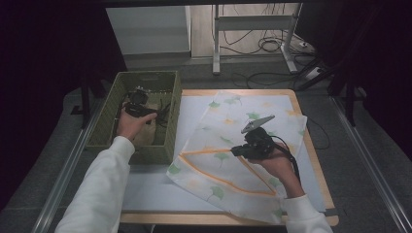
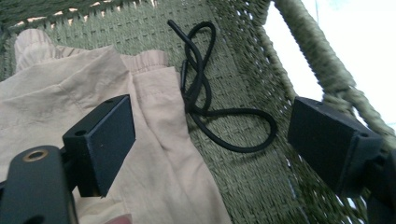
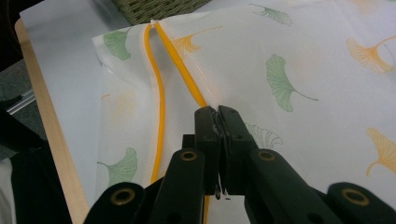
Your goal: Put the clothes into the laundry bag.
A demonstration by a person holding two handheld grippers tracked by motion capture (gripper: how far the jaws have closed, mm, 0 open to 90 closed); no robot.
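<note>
One basket (image 1: 104, 119): beige cloth (image 2: 70, 98), black cord (image 2: 219, 116) inside, left gripper (image 2: 210, 135) released above; right gripper (image 3: 218, 116) pinching bag (image 3: 289, 70) beside basket

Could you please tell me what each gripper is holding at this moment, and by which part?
The right gripper pinches the mesh bag at its orange-edged opening. The left gripper holds nothing, open over the basket.

Beige garment (image 2: 93, 140) cut off by frame edge
</note>
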